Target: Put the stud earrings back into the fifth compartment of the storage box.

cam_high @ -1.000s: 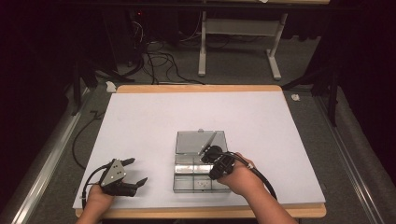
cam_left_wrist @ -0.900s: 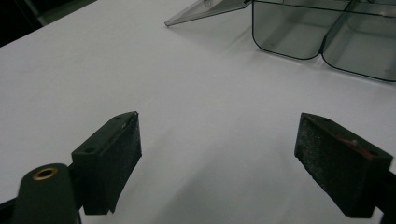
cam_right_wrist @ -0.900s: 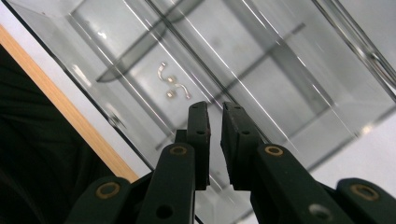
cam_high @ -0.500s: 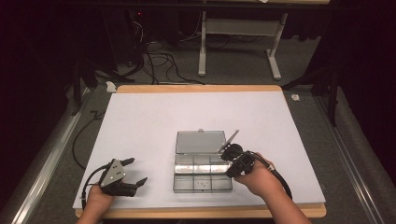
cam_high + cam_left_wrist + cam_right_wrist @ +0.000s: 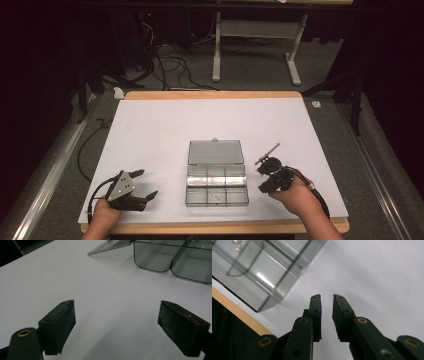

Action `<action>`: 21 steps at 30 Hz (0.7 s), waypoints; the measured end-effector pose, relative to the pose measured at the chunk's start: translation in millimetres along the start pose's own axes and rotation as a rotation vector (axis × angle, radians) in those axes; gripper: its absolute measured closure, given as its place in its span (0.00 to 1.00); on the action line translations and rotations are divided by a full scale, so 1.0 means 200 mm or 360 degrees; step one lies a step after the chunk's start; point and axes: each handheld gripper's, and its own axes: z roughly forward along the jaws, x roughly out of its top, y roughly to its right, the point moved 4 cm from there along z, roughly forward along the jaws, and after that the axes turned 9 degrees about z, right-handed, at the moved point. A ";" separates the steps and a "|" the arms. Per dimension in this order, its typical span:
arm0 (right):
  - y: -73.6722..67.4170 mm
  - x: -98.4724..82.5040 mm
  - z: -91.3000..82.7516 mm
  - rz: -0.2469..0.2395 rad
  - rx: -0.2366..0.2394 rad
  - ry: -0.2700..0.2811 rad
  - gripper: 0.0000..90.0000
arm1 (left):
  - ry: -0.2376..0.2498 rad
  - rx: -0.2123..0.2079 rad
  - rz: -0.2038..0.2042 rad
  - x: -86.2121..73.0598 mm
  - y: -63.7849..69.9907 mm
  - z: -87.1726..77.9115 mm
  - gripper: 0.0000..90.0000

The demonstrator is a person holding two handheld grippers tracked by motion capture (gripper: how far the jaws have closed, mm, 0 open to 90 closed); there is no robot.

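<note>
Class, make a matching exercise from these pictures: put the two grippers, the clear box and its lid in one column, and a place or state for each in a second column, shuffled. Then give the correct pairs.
1. left gripper
2. right gripper
3. compartment box
4. lid

a. laid open, flat behind the box
b. jaws wide apart
c. between the two grippers
d. jaws nearly together, holding nothing

Pairs: 1-b, 2-d, 3-c, 4-a

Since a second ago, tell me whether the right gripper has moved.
Yes. The right gripper has moved rightward, off the clear compartment box, onto the white table beside it.
</note>
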 end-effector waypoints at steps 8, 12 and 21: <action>0.07 -0.03 0.00 0.0049 -0.0010 0.0021 0.85 | -0.0001 0.0002 -0.0011 0.00 0.00 0.00 0.17; 0.08 -0.03 0.00 0.0056 0.0003 0.0056 0.79 | 0.0005 0.0007 0.0009 0.00 0.00 0.00 0.17; 0.10 -0.05 0.11 0.0178 -0.0002 0.0424 0.59 | -0.0003 -0.0001 -0.0002 0.00 0.00 0.00 0.17</action>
